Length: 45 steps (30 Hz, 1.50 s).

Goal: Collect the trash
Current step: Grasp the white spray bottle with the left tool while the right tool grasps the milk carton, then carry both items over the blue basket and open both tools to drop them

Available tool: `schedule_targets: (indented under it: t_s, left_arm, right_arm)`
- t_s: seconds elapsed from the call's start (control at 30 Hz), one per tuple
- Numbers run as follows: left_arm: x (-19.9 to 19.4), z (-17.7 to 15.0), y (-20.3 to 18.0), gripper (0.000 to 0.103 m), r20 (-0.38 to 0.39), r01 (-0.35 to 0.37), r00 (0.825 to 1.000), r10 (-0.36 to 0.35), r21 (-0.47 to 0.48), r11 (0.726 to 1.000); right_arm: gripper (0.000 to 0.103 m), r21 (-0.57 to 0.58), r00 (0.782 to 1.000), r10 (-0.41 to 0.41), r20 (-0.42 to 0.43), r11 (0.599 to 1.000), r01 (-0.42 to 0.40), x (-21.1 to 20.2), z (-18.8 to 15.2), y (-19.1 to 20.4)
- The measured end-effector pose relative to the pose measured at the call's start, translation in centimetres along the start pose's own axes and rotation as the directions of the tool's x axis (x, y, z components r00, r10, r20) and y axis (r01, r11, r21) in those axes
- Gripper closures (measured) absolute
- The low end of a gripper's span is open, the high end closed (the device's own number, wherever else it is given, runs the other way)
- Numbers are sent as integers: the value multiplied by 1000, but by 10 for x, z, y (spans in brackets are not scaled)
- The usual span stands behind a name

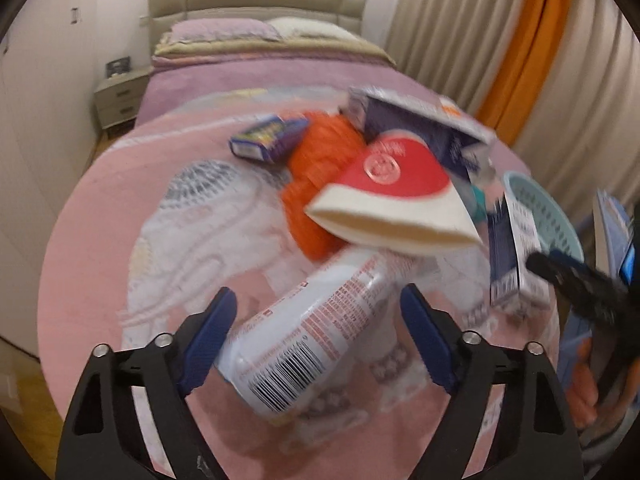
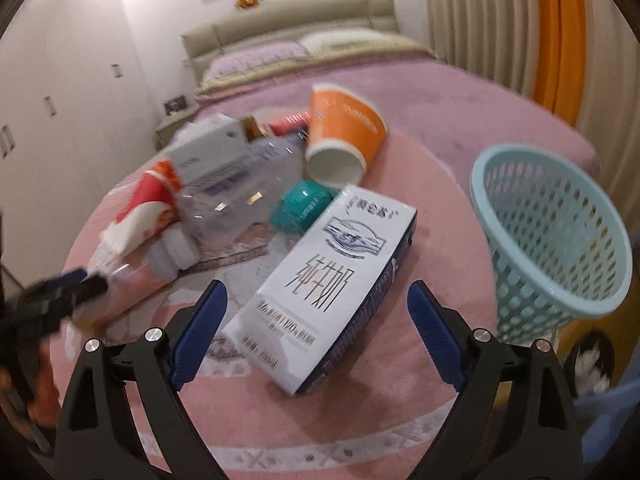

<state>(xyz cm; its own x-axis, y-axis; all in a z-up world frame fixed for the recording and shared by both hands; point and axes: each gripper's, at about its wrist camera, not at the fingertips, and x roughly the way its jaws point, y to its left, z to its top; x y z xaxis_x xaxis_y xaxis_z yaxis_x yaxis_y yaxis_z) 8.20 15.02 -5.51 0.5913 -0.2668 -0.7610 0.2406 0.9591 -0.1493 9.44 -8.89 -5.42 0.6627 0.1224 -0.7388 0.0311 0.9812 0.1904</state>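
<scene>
Trash lies on a pink blanket on the bed. My left gripper [image 1: 316, 320] is open, its jaws either side of a white bottle [image 1: 308, 332] with red print and a barcode. Behind it lie a flattened red and white cup [image 1: 384, 196], an orange cup [image 1: 316, 168] and a small blue box [image 1: 268, 138]. My right gripper [image 2: 316, 312] is open around a white and blue milk carton [image 2: 332, 280]. A clear bottle [image 2: 240, 196] with a teal cap [image 2: 300, 204] and an orange cup [image 2: 344, 136] lie behind it. A light blue mesh basket [image 2: 552, 232] stands at the right.
A dark blue and white box [image 1: 424, 128] lies at the back of the pile. The bed's pillows and headboard [image 1: 256, 4] are beyond, a nightstand [image 1: 120, 96] at left, and beige and orange curtains [image 1: 520, 48] at right. White wardrobes [image 2: 60, 120] stand at left.
</scene>
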Motion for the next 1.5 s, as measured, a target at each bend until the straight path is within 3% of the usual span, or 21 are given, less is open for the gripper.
schedule_targets:
  t_s: [0.1,0.2,0.3,0.4,0.6,0.8,0.83,0.9,1.1,1.23,1.5]
  left_arm:
    - [-6,-8,-18,25,-40,60,998,-58,51,997]
    - [-12,-16,-41,25,-64,110,993,-103,113,988]
    - [-14,-20,-50,25,-69,104,993,-96,124,987]
    - [-8,-16,-57,27,-58,60,997,-54,109,992]
    - [7,-4,-68,33,-51,-42,998,48,103,994]
    - [14,-4,-73,37,-80,-118,989,126,101,988]
    - [15,-4,-74,39,-81,-127,987,136,104,986]
    - [13,-6,-74,56,-81,-139,986,148,105,985]
    - [5,-11,-80,56,-64,-92,993,96,72,993]
    - [-2,-14,-93,56,-41,-17,999,19,49,999]
    - [-8,-18,-119,56,-2,89,996,-89,16,996]
  right_arm:
    - [16,24,998,18,-57,1000,-17,14,4,1]
    - [16,11,997,-23,-72,1000,24,21,8,9]
    - [16,-2,995,-59,-78,998,59,26,11,14]
    - [19,-13,994,-82,-78,997,81,26,12,12]
    - [36,-53,995,-19,-97,999,14,14,10,-3]
    - [44,-118,992,44,-119,991,-58,1,4,-18]
    - [44,-131,992,41,-118,990,-56,-1,4,-20]
    - [45,-152,992,43,-121,987,-61,-6,2,-25]
    - [47,-137,992,55,-111,988,-70,-14,4,-44]
    - [48,-121,993,75,-94,989,-86,-21,7,-55]
    - [48,-118,992,110,-54,986,-116,-35,10,-62]
